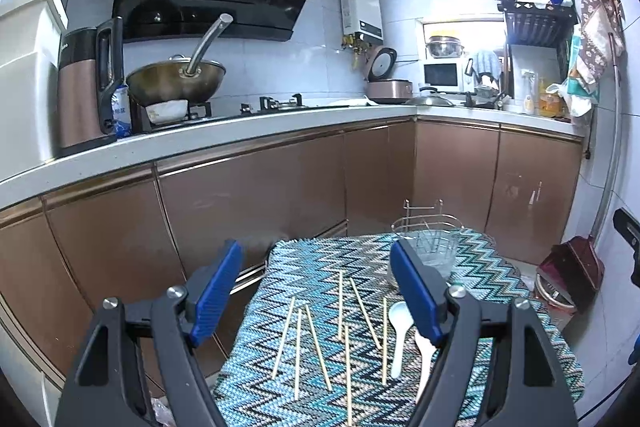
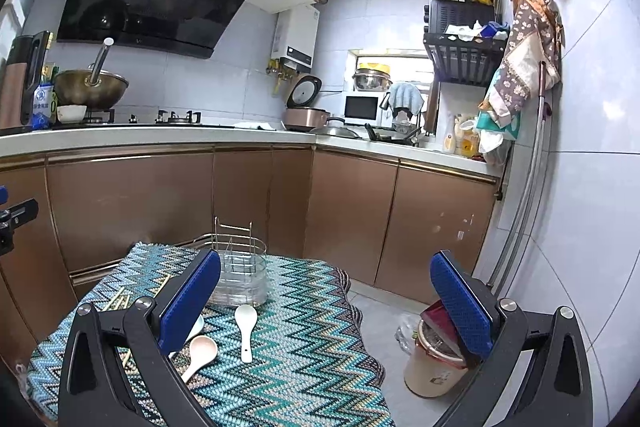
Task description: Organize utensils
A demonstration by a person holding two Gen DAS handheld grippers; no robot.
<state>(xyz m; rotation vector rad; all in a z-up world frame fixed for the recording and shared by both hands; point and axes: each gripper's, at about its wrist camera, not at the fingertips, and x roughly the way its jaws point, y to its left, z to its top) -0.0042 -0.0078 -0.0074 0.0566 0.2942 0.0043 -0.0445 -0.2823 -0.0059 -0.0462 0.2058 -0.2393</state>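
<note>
Both grippers, left and right, gape wide, gripping nothing, above scattered chopsticks and spoons; beyond, wire holder, contents unclear.

Partly seen, as we find them: wire utensil holder, its near side behind the left gripper's blue pad; cream spoon, bowl hidden by that pad; white spoon, mostly behind the right gripper's pad; chopsticks, ends covered there; one chopstick cut by the bottom edge.
</note>
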